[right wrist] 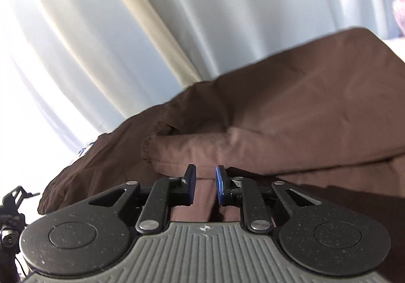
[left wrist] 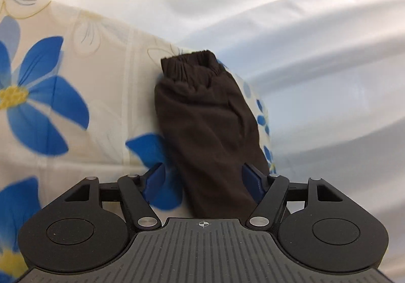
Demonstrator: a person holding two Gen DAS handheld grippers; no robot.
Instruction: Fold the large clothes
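Note:
A dark brown garment lies on a floral sheet. In the left wrist view its sleeve (left wrist: pixel 202 118) with a gathered elastic cuff (left wrist: pixel 192 60) runs between the fingers of my left gripper (left wrist: pixel 206 181), whose jaws stand wide apart on either side of the sleeve. In the right wrist view the brown garment (right wrist: pixel 278 110) fills the middle and right, with a folded sleeve and gathered cuff (right wrist: pixel 149 146). My right gripper (right wrist: pixel 205 184) sits low over the cloth with a narrow gap between its blue pads; brown fabric shows in the gap.
A cream sheet with big blue flowers (left wrist: pixel 63 95) covers the surface under the garment. Pale curtains (left wrist: pixel 303 29) hang behind, also in the right wrist view (right wrist: pixel 126 29). Part of the other device (right wrist: pixel 10 214) shows at the lower left.

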